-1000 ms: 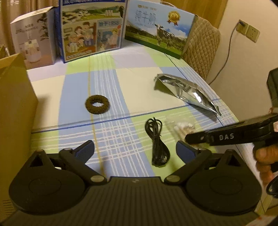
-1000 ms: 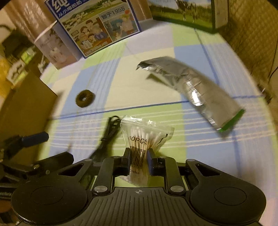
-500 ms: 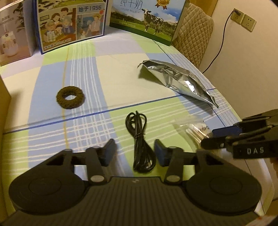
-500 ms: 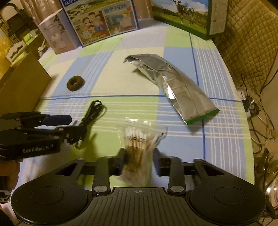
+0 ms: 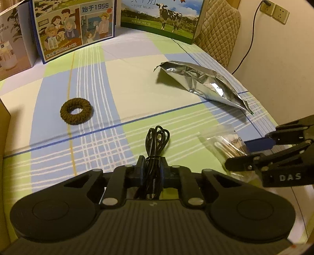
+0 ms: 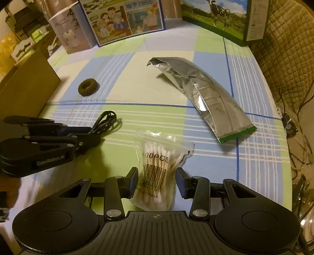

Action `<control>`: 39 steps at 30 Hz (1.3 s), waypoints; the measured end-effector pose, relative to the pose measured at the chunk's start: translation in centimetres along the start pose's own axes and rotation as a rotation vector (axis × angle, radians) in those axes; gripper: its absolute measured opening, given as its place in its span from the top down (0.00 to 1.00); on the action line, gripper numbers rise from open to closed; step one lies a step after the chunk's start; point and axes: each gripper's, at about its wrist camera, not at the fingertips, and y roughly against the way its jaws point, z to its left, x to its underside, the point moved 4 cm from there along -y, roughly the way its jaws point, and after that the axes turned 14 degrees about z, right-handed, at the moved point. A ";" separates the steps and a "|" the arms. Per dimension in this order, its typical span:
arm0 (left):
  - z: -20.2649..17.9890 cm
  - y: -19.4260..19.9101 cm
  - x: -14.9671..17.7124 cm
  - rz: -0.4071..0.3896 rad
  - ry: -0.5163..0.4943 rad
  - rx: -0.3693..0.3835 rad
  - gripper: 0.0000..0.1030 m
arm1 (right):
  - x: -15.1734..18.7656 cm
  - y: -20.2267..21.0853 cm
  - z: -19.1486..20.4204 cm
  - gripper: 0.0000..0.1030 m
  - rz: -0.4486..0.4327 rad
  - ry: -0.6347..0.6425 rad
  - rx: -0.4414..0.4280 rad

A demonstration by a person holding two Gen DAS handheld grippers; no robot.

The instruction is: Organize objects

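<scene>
My left gripper point(image 5: 152, 166) is shut on the tied middle of a coiled black cable point(image 5: 157, 137), low over the checked tablecloth point(image 5: 137, 78). In the right wrist view the left gripper point(image 6: 94, 135) sits at the left with the cable point(image 6: 107, 120) looping out of it. My right gripper point(image 6: 158, 181) is open, and a clear bag of cotton swabs point(image 6: 157, 162) lies on the cloth between its fingers. A brown knitted ring point(image 5: 76, 111) and a crumpled silver foil bag point(image 5: 204, 84) lie further out.
Printed cartons point(image 5: 74, 27) stand along the table's far edge. A cardboard box point(image 6: 25, 92) stands at the left. A quilted chair back point(image 5: 217, 29) and wall sockets point(image 5: 274, 10) are to the right, past the table's rounded edge.
My left gripper came down over the cable and shut on it. My right gripper opened and let go of the cotton swab bag, which now rests on the cloth.
</scene>
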 end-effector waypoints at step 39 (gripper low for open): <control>0.3 3.0 2.1 0.010 -0.041 -0.029 0.90 | -1.2 3.0 1.4 0.81 -0.083 -0.083 -0.072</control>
